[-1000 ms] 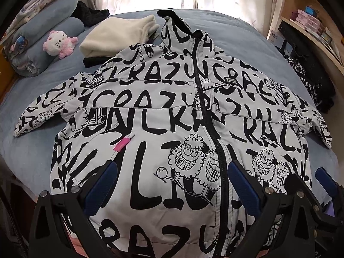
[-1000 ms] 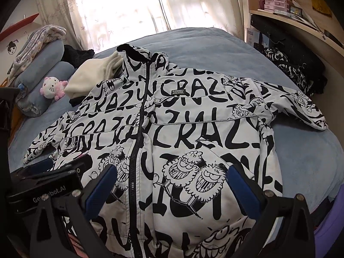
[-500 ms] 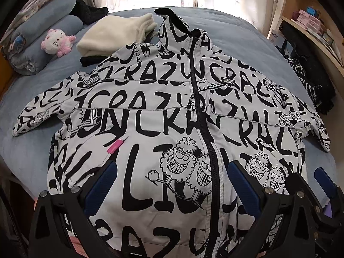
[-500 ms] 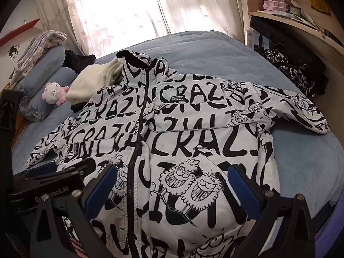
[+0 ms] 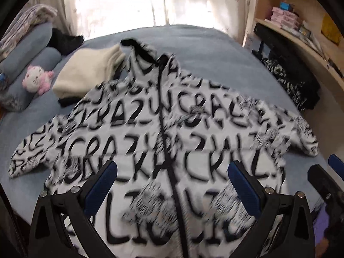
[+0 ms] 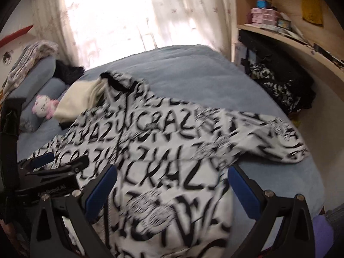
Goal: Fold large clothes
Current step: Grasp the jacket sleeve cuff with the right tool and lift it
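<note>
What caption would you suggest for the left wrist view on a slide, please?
Open left tongs above a zipped, black-lettered white jacket spread flat on a blue bed.

Smooth matt cloth jacket (image 5: 172, 146), fleecy cream garment (image 5: 86, 75) — wooden shelf (image 5: 301, 36)

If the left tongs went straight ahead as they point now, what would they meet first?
Most likely the printed jacket near its zipper, spread on the bed; the left tongs stand open above it. The frame is blurred, so depth is uncertain.

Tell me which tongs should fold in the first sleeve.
Probably the right tongs. They hang open near the jacket's right sleeve, which lies flat on the bed. The left tongs hang open over the zip, farther from either cuff.
</note>
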A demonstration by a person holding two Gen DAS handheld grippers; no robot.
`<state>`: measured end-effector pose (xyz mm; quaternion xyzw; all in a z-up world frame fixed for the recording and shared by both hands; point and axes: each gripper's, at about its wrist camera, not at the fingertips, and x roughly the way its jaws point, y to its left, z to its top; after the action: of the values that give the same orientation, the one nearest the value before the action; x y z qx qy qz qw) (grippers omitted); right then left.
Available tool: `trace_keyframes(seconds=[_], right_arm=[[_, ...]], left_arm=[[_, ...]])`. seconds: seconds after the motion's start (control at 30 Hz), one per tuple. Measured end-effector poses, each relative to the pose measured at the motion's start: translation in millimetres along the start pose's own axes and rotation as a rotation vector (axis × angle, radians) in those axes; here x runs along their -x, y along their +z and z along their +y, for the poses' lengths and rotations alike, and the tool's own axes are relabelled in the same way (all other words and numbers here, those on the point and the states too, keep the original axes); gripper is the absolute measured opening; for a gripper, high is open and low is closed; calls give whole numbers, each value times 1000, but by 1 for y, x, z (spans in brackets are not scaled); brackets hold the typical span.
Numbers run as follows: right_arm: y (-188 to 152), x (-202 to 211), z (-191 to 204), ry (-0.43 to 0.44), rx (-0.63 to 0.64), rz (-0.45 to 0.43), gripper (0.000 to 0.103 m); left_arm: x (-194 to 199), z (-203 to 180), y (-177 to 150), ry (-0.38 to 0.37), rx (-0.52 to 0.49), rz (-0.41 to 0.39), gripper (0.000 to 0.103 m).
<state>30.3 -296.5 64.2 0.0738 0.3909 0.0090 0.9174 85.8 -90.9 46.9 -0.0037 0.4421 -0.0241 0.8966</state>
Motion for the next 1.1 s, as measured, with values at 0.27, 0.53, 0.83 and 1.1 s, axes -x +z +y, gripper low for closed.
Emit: trace_keyframes(seconds=[0.27, 0.53, 0.83, 1.1], right_arm=[[28, -21, -69, -136, -60, -135, 103], [24, -83, -143, -237, -192, -29, 103], [-1, -123, -249, -318, -501, 78, 103], [-25, -150, -317, -233, -825, 114, 88]], left_arm=[[-35, -53, 44, -29, -106, -112, 102], [-104, -107, 54, -72, -143, -83, 102], [-156, -146, 51, -64, -116, -14, 102], [-183, -160, 45, -28, -129, 31, 102]])
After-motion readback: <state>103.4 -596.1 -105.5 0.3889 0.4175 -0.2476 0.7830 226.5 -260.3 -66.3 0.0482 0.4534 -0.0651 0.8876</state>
